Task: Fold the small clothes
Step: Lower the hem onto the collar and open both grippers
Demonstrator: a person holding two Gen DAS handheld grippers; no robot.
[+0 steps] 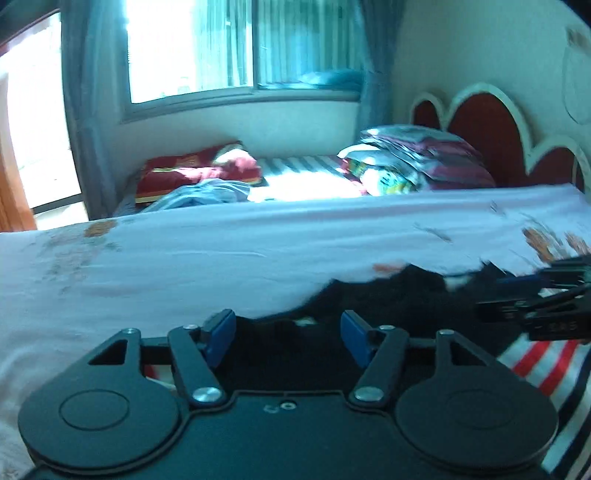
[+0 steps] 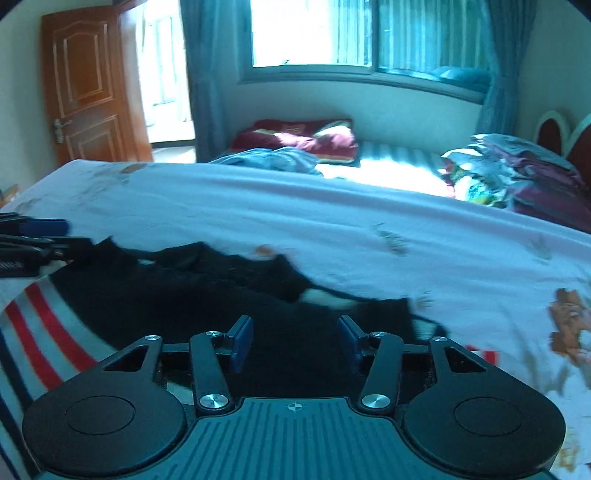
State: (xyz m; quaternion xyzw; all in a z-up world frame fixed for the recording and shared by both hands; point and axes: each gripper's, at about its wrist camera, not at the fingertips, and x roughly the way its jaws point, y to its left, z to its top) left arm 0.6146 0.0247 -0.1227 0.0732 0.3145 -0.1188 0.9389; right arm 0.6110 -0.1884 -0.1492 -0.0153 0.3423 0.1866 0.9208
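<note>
A small black garment point(image 1: 388, 295) with a white, red and navy striped part point(image 1: 535, 362) lies spread on the pale printed bedsheet point(image 1: 221, 258). My left gripper point(image 1: 287, 328) hovers over its near black edge, blue pads apart with nothing pressed between them. My right gripper point(image 2: 295, 328) is likewise open above the black cloth point(image 2: 221, 288), with the stripes point(image 2: 44, 321) to its left. Each gripper shows at the edge of the other's view: the right gripper point(image 1: 532, 291) at the far right, the left gripper point(image 2: 55, 236) at the far left. The picture is blurred.
Beyond the sheet's far edge are a red pillow point(image 2: 295, 138), a crumpled blue cloth point(image 2: 269, 158) and a stack of folded bedding point(image 2: 517, 173) by a red headboard point(image 1: 480, 122). A window point(image 2: 332, 33) is behind and a wooden door point(image 2: 85, 85) at left.
</note>
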